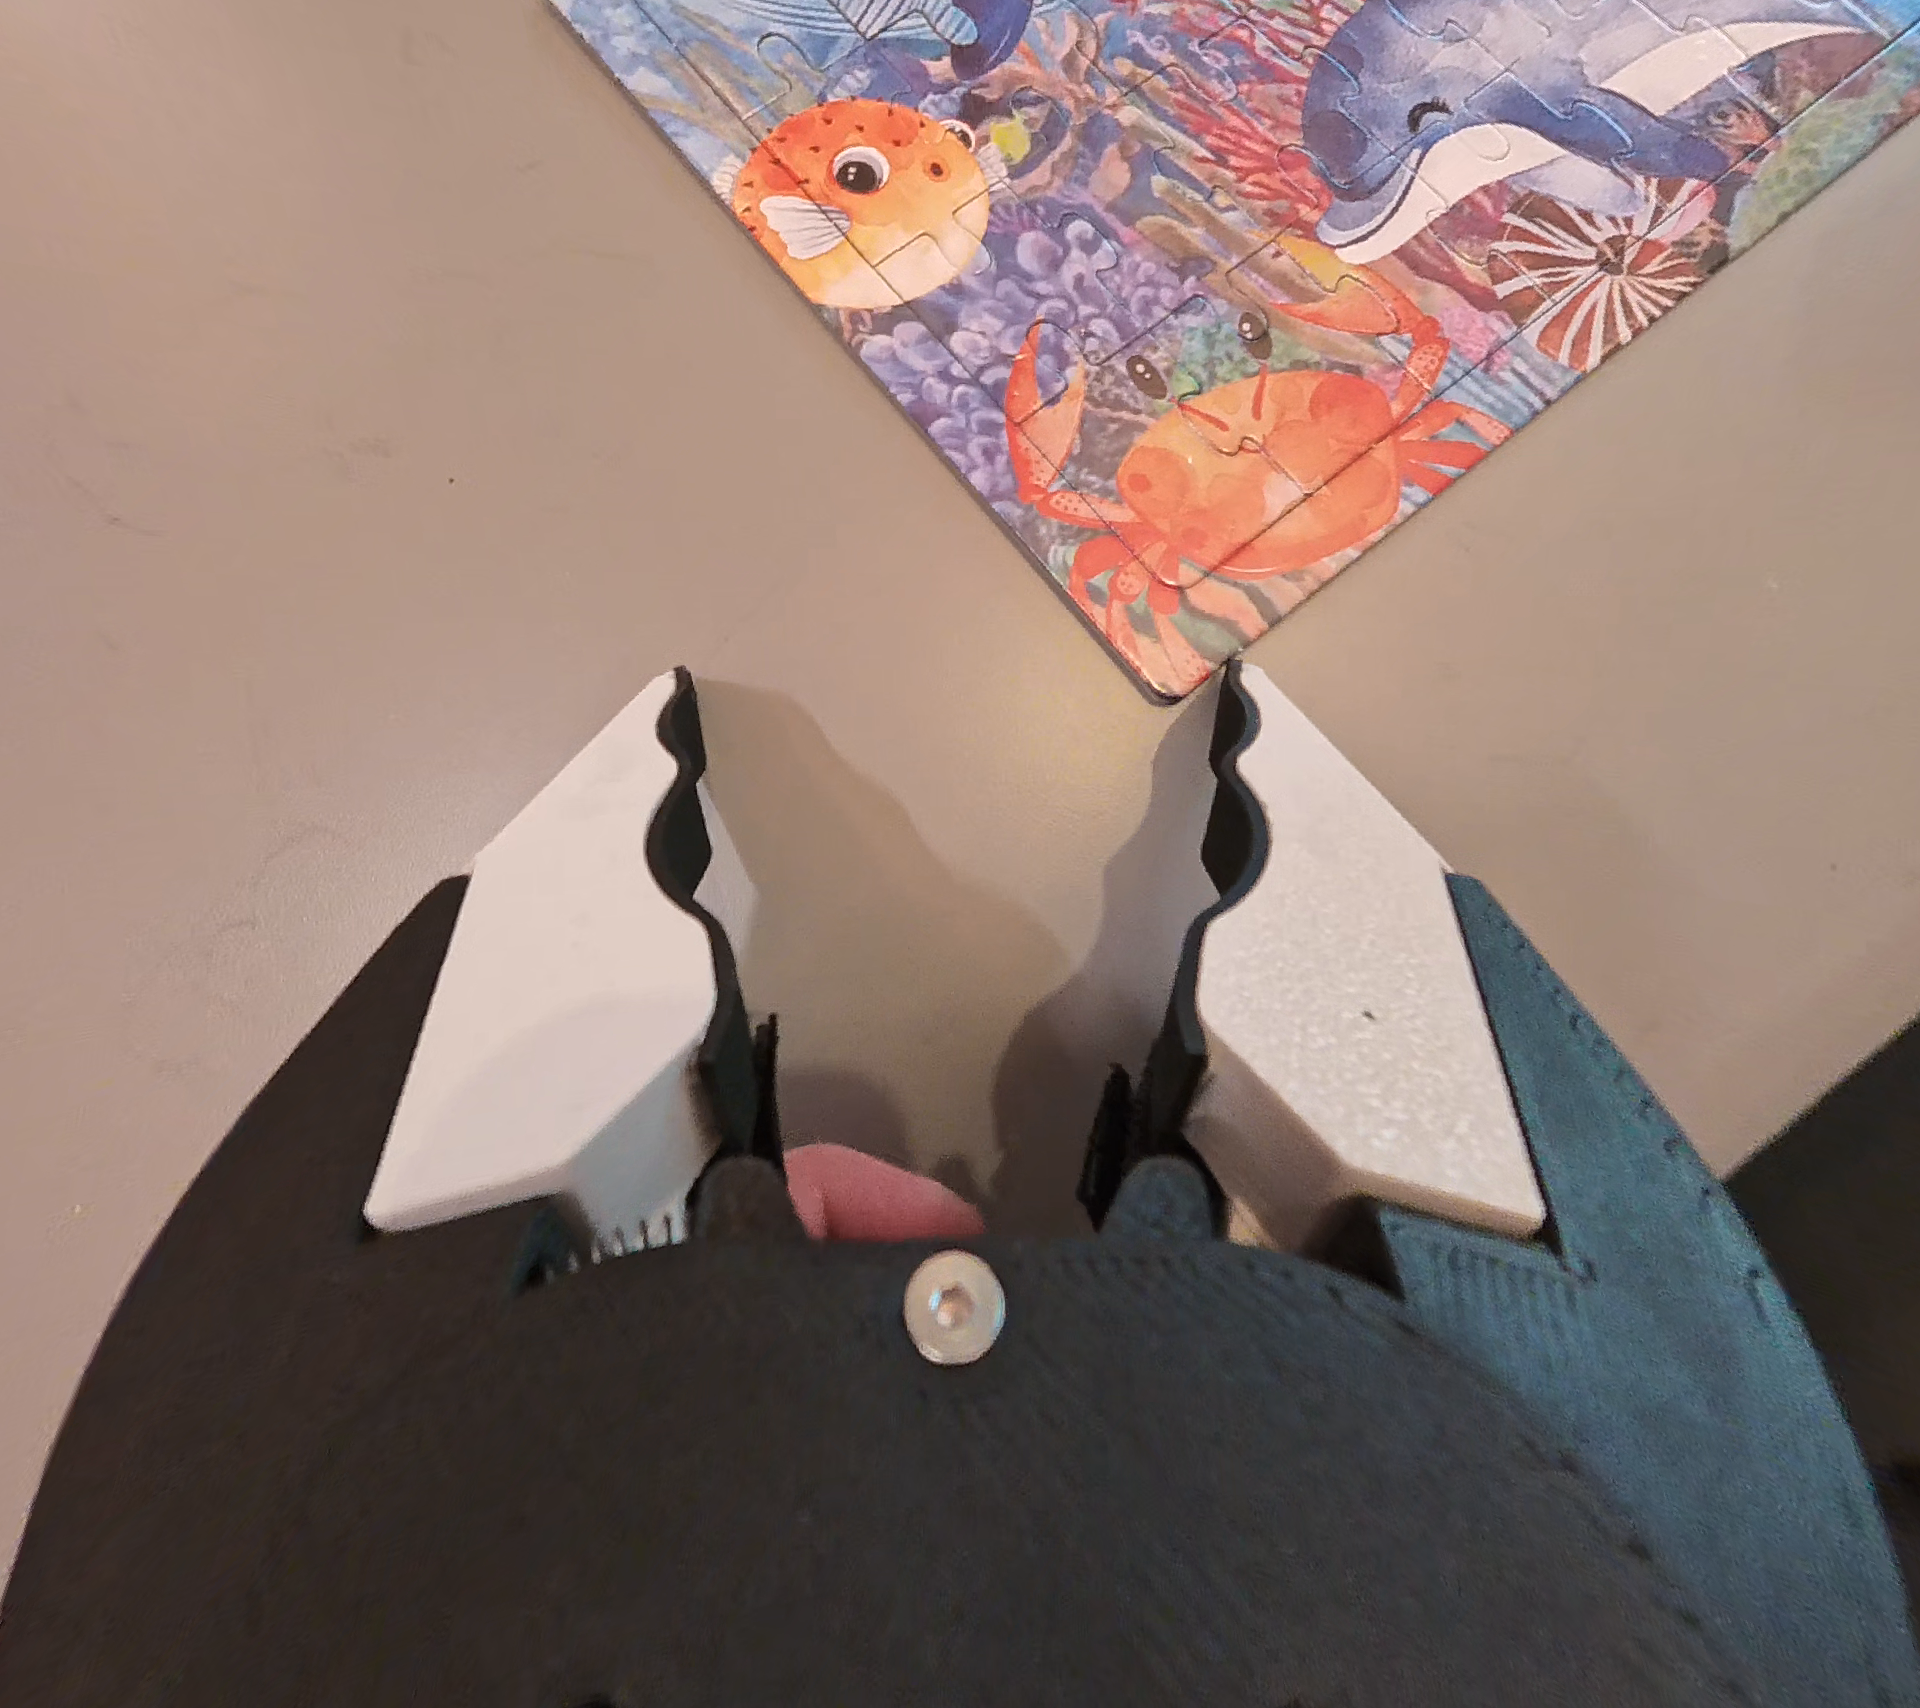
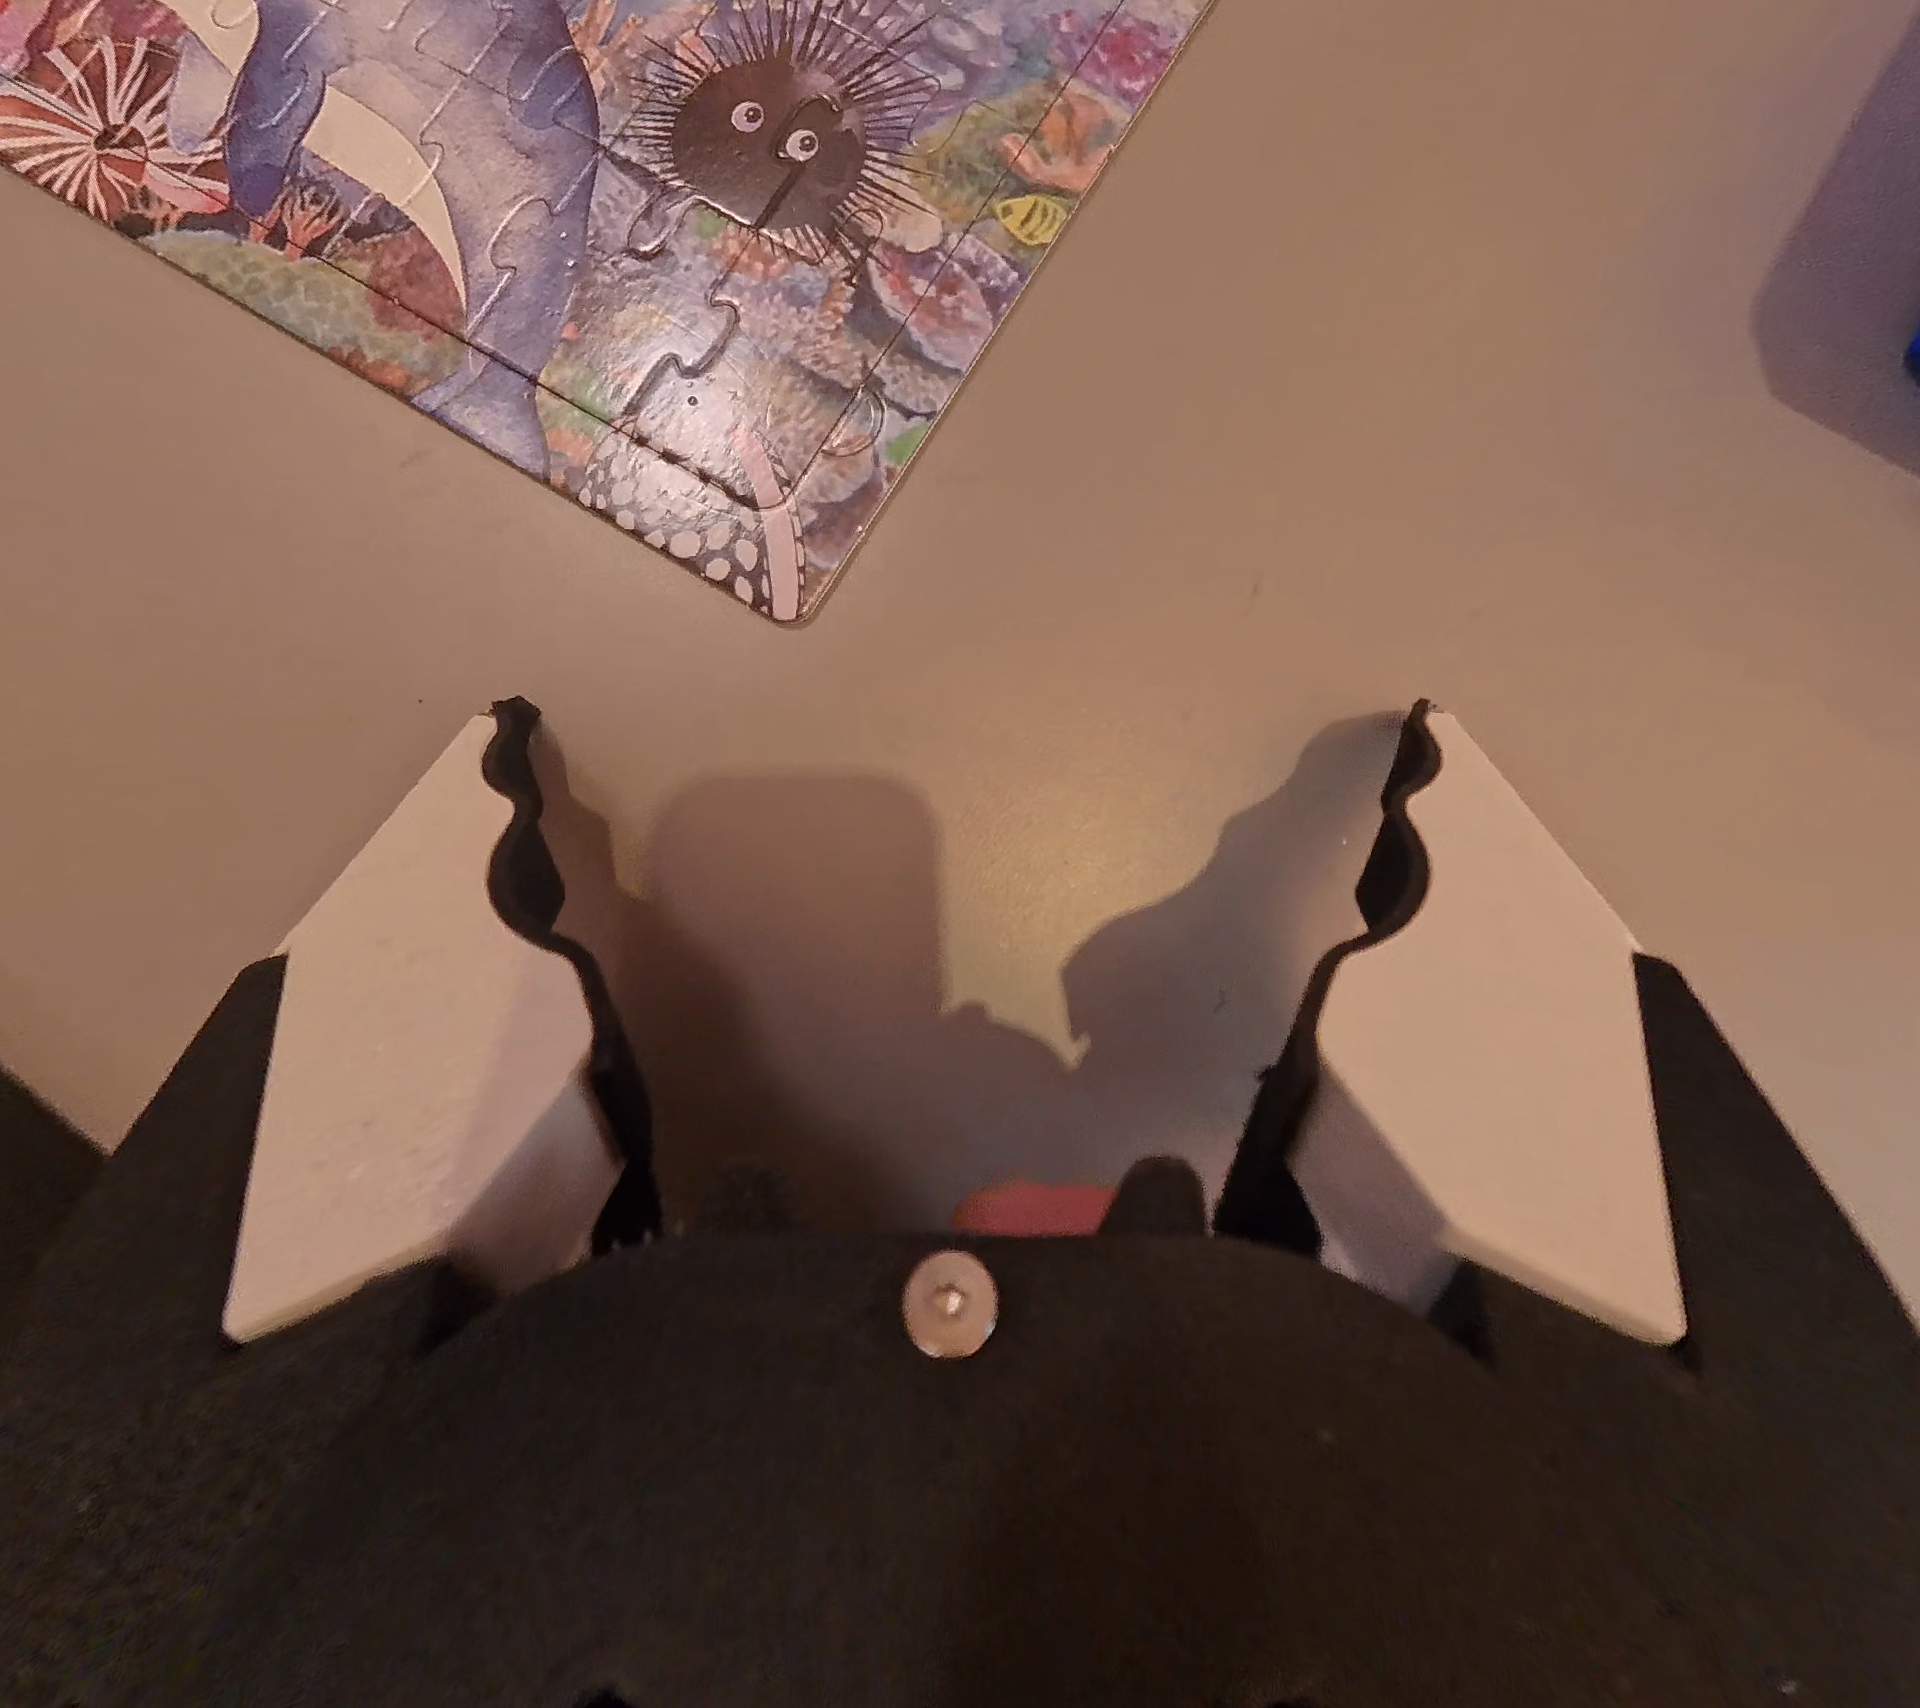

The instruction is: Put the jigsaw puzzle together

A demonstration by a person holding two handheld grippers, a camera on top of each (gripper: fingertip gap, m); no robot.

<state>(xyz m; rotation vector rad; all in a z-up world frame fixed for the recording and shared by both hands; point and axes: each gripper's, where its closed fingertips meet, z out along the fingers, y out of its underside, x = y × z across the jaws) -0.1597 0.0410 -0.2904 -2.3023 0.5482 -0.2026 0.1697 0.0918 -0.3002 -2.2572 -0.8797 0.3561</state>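
Beige and matte, the table (image 1: pixel 312 411) carries the jigsaw puzzle (image 1: pixel 1195 224), which lies flat with its sea picture facing up. From what shows, its pieces are locked together: whales, an orange pufferfish and a red crab on the left gripper's side, a dolphin, a black spiky urchin and a striped fish on the right gripper's side.

Left gripper (image 1: pixel 956 687) hovers low over the table with its white, black-edged fingers (image 1: pixel 582 931) spread apart and nothing between them. One corner of the puzzle, the one under the crab, sits just ahead of the fingertips, almost touching the tip of the right-hand finger.

Right gripper (image 2: pixel 966 718) has its fingers (image 2: pixel 416 983) parted wider still, also empty, with only bare table and their own shadow in the gap. Another puzzle corner lies ahead of the tips, slightly toward the left-hand finger, clearly apart from it.

Off beyond the right-hand finger in that view, a blurred blue object (image 2: pixel 1907 354) shows at the frame edge; I cannot tell what it is.
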